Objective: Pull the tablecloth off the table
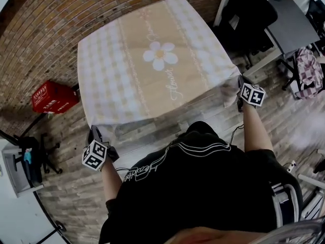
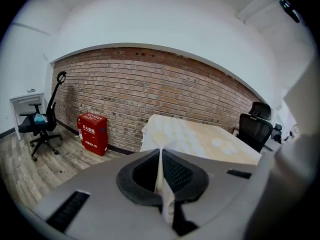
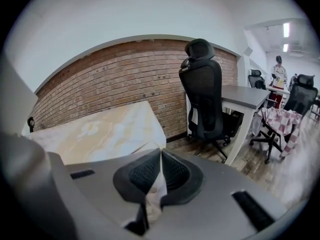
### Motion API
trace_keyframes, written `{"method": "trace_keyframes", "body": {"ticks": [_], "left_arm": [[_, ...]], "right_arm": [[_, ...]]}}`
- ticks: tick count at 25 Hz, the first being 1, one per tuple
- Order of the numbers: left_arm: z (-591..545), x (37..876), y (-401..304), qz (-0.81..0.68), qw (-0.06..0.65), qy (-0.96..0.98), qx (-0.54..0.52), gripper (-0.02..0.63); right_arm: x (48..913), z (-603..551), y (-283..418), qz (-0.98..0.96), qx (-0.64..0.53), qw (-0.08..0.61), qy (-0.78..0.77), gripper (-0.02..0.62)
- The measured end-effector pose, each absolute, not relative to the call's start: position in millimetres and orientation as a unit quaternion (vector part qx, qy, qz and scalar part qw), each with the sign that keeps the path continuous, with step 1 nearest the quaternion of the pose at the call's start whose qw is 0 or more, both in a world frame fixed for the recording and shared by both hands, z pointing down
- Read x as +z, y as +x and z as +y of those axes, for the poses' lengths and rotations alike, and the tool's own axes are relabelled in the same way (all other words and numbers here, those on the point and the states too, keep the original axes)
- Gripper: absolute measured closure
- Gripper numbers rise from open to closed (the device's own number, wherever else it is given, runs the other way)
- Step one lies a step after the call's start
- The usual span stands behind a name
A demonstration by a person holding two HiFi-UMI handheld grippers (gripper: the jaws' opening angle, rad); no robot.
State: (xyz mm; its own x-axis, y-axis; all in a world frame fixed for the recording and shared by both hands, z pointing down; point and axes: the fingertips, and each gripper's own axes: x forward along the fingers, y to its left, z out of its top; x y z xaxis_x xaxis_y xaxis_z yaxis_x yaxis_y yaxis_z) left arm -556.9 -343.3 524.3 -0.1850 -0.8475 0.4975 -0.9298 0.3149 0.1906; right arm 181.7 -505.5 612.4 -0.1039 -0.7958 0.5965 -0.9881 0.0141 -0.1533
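A beige checked tablecloth with a white daisy in the middle covers the square table in the head view. My left gripper is shut on the cloth's near left corner, and the pinched fabric shows between its black pads. At the near right corner my right gripper is shut on the cloth too, with a fold of fabric squeezed between its pads. Both corners are lifted off the table edge, and the near hem hangs stretched between the two grippers.
A red crate stands on the wooden floor left of the table, by the brick wall. A black office chair and a grey desk lie to the right. Another chair sits at the left.
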Motion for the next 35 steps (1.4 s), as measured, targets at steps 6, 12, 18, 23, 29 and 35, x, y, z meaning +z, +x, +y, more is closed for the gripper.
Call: {"method": "trace_keyframes", "body": {"ticks": [6, 12, 18, 23, 29, 35], "left_arm": [[-360, 496, -543, -0.747, 0.256, 0.61, 0.063, 0.6], [-369, 473, -530, -0.728, 0.249, 0.637, 0.043, 0.6], [-358, 457, -513, -0.719, 0.242, 0.651, 0.026, 0.6], [-353, 449, -505, -0.715, 0.242, 0.656, 0.021, 0.6], [-340, 441, -493, -0.719, 0.239, 0.652, 0.015, 0.6], [-323, 431, -476, -0.724, 0.242, 0.647, 0.009, 0.6]], "right_arm": [[605, -505, 188, -0.694, 0.268, 0.177, 0.644, 0.598], [585, -500, 186, -0.7, 0.25, 0.161, 0.65, 0.598], [562, -487, 184, -0.718, 0.229, 0.144, 0.641, 0.598], [517, -486, 186, -0.738, 0.188, 0.094, 0.641, 0.598], [466, -478, 175, -0.772, 0.148, 0.079, 0.613, 0.598], [440, -460, 158, -0.8, 0.156, 0.056, 0.577, 0.598]]}}
